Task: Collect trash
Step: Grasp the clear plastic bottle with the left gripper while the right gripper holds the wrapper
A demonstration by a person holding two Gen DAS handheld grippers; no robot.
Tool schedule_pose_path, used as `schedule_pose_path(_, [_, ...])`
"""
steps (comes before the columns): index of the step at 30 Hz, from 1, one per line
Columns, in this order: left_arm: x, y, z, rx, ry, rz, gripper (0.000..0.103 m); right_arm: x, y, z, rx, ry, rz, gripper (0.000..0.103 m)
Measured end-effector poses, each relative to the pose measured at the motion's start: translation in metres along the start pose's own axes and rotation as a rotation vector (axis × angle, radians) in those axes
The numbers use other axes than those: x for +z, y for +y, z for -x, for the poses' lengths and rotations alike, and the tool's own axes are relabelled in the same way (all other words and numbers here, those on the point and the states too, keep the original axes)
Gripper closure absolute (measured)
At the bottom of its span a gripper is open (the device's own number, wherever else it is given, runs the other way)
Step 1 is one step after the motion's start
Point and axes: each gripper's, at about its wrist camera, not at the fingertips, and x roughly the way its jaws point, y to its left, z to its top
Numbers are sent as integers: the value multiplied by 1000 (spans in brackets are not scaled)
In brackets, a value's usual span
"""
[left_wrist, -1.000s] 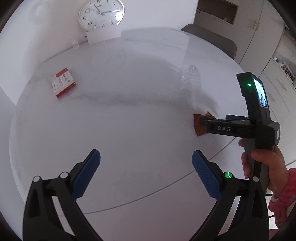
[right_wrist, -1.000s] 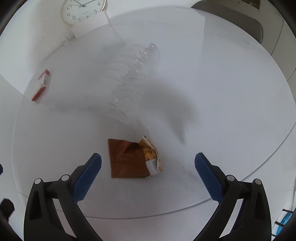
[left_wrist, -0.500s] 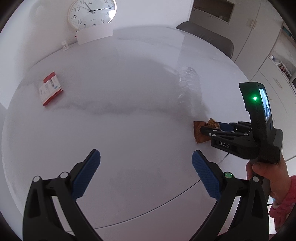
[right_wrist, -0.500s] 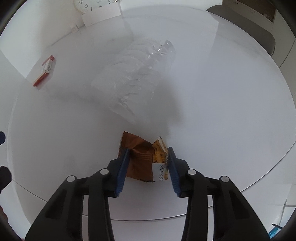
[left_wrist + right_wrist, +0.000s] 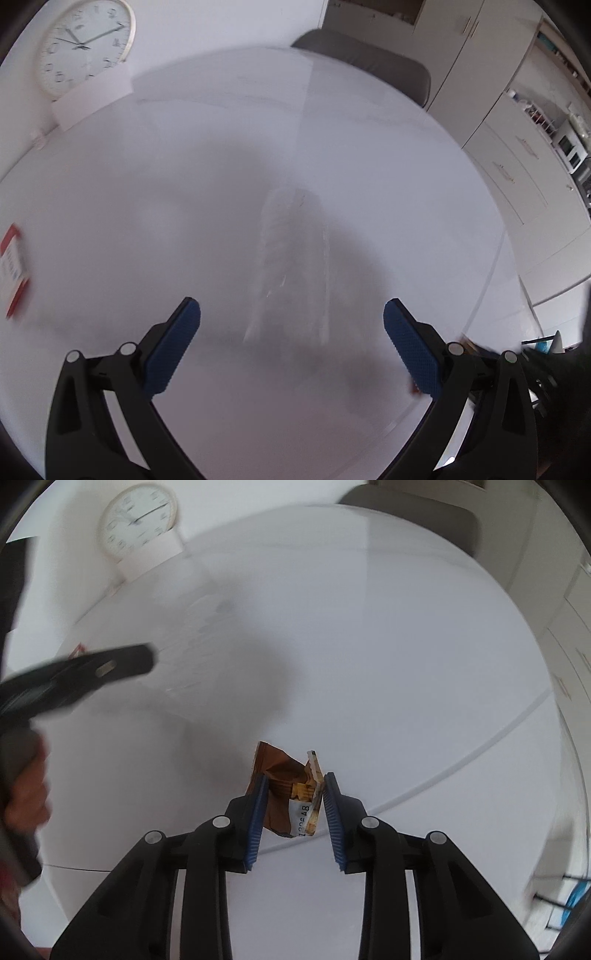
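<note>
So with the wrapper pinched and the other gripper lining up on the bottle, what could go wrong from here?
The right gripper pinches only the edges of the crumpled brown snack wrapper, so it may slip out. The open left gripper faces the clear crushed plastic bottle, which may roll or squirt sideways on the glossy white round table.

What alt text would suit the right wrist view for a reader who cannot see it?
The right gripper is shut on a crumpled brown and orange snack wrapper above a round white table. The left gripper, blurred, reaches toward a crushed clear plastic bottle; a white wall clock hangs behind.
</note>
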Motion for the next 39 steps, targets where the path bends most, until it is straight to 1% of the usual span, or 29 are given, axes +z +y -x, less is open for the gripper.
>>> schedule_pose_path(3, [16,-5,-29,12,50,-13,8,-2,-16,6,-16,-7,-41,72])
schedule_pose_path(5, [21,-7,-42,27,76,-25,8,-4,-25,8,-24,-8,-64,72])
schedule_pose_path(8, [23,-10,-51,36,80,-30,8,-5,-31,7,-31,-6,-91,72])
schedule_pose_path(9, [23,-10,-52,36,77,-29,10,-5,-33,6,-32,-4,-96,72])
schedule_pose_path(11, [23,-11,-55,30,84,-27,19,-8,-39,6,-32,1,-105,72])
schedule_pose_path(13, [21,-9,-56,26,96,-22,22,-7,-37,4,-30,5,-106,72])
schedule_pose_path(17, [20,-7,-58,22,108,-13,32,-2,-34,3,-29,2,-97,72])
schedule_pose_path(19, [19,-6,-61,23,116,-14,42,-2,-32,4,-29,2,-94,72])
schedule_pose_path(22, [21,-4,-60,18,117,-18,42,-4,-32,7,-24,-4,-98,72])
schedule_pose_path(27, [11,-11,-43,8,99,-38,42,-13,-39,17,-7,-23,-105,72])
schedule_pose_path(31, [-1,-24,-15,16,63,-71,42,-22,-51,34,10,-53,-112,72])
schedule_pose_path(35, [-27,-52,21,-7,37,-106,42,-47,-69,62,6,-82,-118,72])
schedule_pose_path(37, [-44,-71,37,-28,32,-139,42,-64,-84,79,-7,-96,-129,72])
schedule_pose_path(39, [-59,-92,48,-56,36,-173,42,-88,-104,99,-31,-105,-154,72])
